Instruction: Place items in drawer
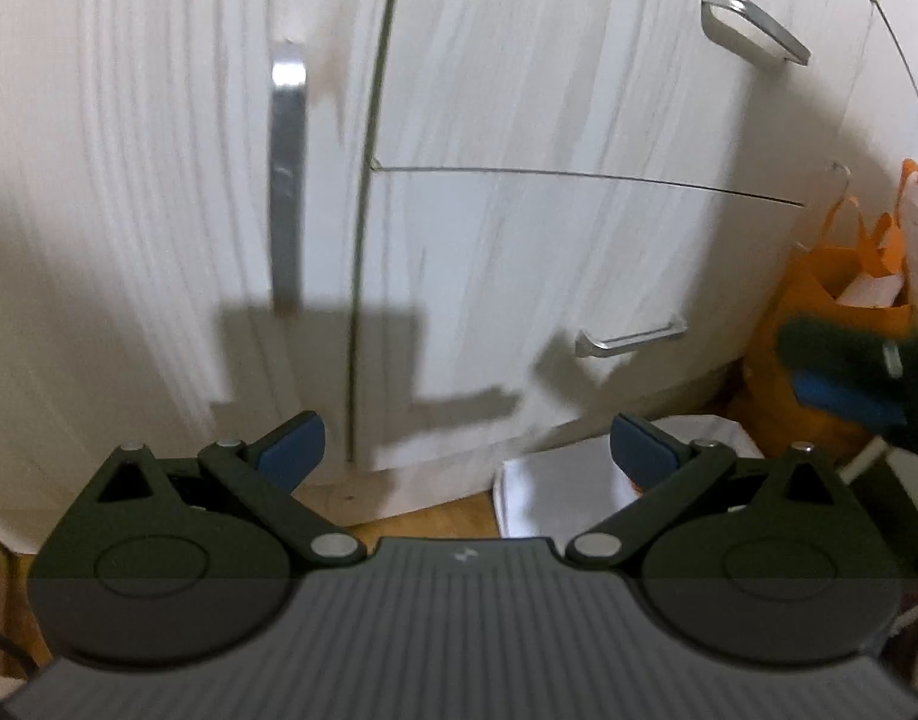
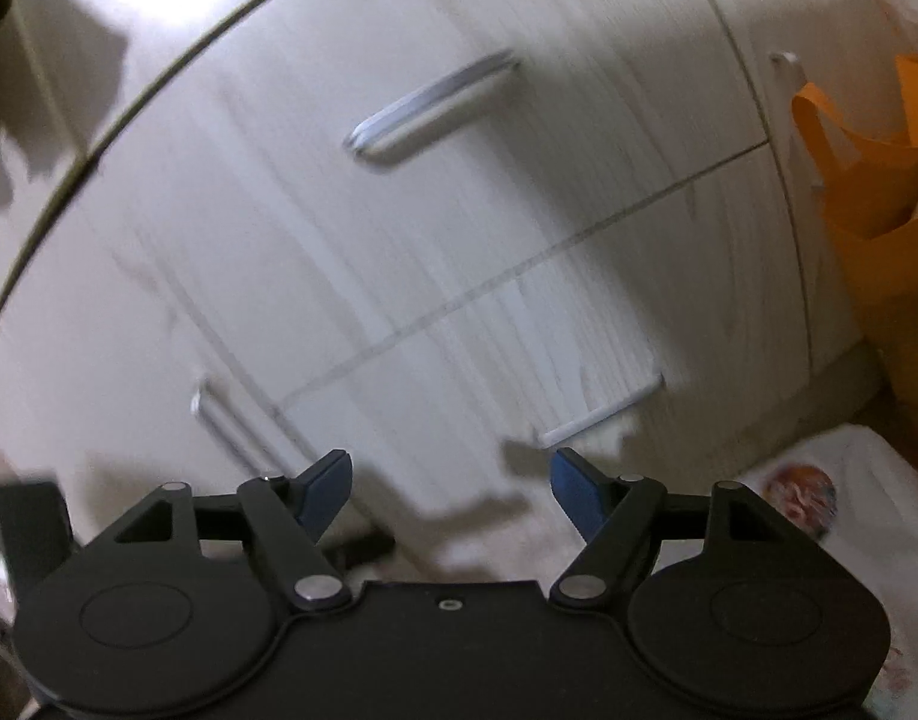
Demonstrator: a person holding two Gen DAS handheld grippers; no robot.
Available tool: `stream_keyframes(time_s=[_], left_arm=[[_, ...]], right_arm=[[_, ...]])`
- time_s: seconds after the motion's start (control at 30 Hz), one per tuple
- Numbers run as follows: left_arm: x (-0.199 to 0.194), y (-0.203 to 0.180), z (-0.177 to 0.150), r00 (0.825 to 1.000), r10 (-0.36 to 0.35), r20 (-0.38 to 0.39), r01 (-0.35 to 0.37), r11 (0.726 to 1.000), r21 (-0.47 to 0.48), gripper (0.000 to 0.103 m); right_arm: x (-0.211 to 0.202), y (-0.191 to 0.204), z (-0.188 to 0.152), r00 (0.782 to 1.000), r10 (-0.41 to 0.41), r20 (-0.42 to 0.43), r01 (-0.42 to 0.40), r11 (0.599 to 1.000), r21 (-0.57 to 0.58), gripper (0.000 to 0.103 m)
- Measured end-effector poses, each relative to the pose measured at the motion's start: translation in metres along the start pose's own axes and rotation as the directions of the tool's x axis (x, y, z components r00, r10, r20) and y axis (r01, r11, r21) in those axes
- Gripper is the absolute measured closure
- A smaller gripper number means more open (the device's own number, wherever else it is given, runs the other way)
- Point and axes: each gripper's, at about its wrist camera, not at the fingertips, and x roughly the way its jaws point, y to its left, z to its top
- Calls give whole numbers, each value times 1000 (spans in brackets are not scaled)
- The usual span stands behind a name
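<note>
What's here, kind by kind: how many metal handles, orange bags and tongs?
Metal handles: 3 (door handle, upper drawer handle, lower drawer handle)
Orange bag: 1
Tongs: 2 (left tongs, right tongs)
Total: 6

White woodgrain cabinet, wooden floor.

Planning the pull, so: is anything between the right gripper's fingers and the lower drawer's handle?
In the right wrist view nothing solid lies between the right gripper and the lower drawer handle: only bare drawer front with shadows on it.
</note>
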Motion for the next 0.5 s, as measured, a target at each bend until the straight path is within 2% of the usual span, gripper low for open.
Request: stream_keyframes(time_s=[0.03,0.13,0.23,0.37,0.5], left_arm=[[-2,-1,0,1000,11,6,-11,1000,2,0],[-9,-4,0,999,44,22,-44,999,9,0],[-9,-11,-2,998,59,19,-60,998,26,0],[-11,-21,-5,998,65,22,-66,996,61,0],[-15,-29,-10,998,65,20,-67,994,90,0]], right_arm=[[4,-4,-4,1000,-7,-14,6,1000,-14,25],[-24,2,-9,999,-45,-13,44,998,-54,25],[0,-7,-4,997,-78,-6,77,996,-47,23],[-6,-8,-2,991,-131,-12,131,990,-48,23],[-10,4,-7,979,-199,-31,194,974,-119,21]])
